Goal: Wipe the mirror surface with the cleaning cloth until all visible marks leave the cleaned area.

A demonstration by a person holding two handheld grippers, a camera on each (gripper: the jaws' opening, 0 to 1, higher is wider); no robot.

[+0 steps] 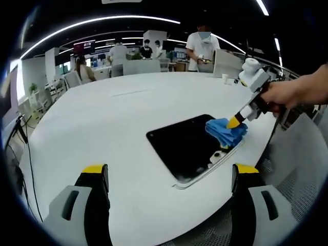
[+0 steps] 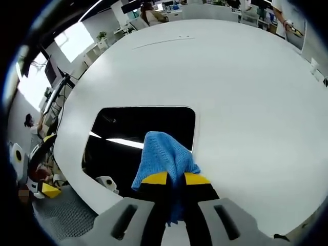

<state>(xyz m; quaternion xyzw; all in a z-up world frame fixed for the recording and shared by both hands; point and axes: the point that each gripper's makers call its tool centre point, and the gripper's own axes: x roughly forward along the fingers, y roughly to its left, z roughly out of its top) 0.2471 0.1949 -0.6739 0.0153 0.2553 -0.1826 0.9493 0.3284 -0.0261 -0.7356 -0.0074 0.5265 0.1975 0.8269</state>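
A dark rectangular mirror [image 1: 187, 143] with rounded corners lies flat on the white table [image 1: 113, 123], near its right edge. A blue cleaning cloth [image 1: 226, 131] rests on the mirror's far right part, and my right gripper [image 1: 234, 123], held by a hand, is shut on it. In the right gripper view the blue cloth [image 2: 164, 159] hangs from my shut right gripper [image 2: 175, 179] over the mirror [image 2: 138, 138], which reflects ceiling lights. My left gripper [image 1: 169, 177] hovers open above the table's near edge, short of the mirror, with nothing between its jaws.
Several people [image 1: 202, 46] stand and sit at desks beyond the table's far side. A white cup [image 1: 225, 78] stands near the far right edge. Cables [image 1: 28, 154] hang off the table's left side. Grey mesh flooring [image 1: 287, 169] lies beyond the right edge.
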